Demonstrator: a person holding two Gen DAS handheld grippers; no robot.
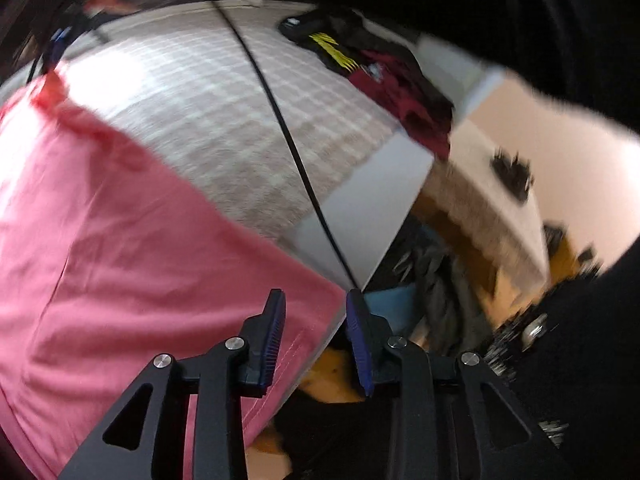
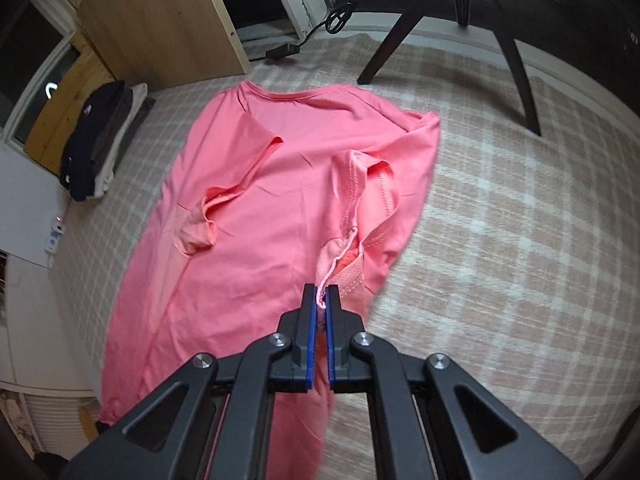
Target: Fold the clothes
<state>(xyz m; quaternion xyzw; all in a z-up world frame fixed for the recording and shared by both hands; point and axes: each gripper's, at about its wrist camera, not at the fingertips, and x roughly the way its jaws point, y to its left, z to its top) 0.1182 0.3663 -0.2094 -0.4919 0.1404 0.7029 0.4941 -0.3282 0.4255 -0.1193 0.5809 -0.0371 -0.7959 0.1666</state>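
A pink T-shirt (image 2: 280,184) lies spread on a beige checked bedcover (image 2: 500,220), collar at the far end, both sleeves folded inward. My right gripper (image 2: 321,300) is shut on the pink T-shirt, pinching the hem of its right-hand folded side and lifting it slightly. In the left wrist view the same shirt (image 1: 120,260) fills the lower left. My left gripper (image 1: 316,320) is open and empty, hovering over the shirt's edge at the corner of the bed. That view is blurred.
A stack of folded dark and light clothes (image 2: 100,140) sits at the bed's left edge. A dark chair (image 2: 460,20) stands at the far side. Dark and maroon clothes (image 1: 380,76) lie on the bedcover (image 1: 240,120); a black cable (image 1: 280,112) crosses it.
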